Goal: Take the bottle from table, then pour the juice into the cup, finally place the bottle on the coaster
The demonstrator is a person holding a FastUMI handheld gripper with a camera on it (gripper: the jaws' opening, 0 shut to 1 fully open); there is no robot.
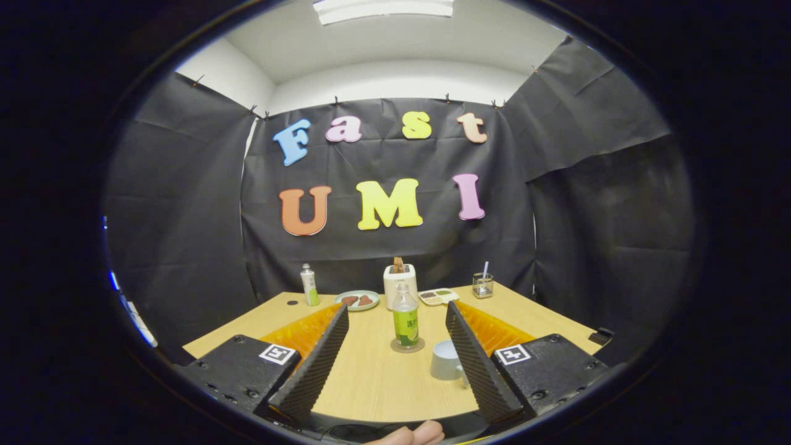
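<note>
A clear bottle (405, 321) with a green label stands upright on a round coaster (407, 346), on the wooden table (371, 377) ahead of the fingers. A pale grey cup (446, 360) sits just right of the coaster, close to the right finger (479, 364). My gripper (395, 309) is open, its two ribbed black fingers spread wide with nothing between them. The bottle stands a little beyond the fingertips, apart from them.
Along the table's far edge stand a small bottle (309, 285), a plate of food (357, 300), a white toaster (400, 283), a snack tray (438, 296) and a glass with a straw (482, 285). Part of a hand (411, 435) shows below the fingers.
</note>
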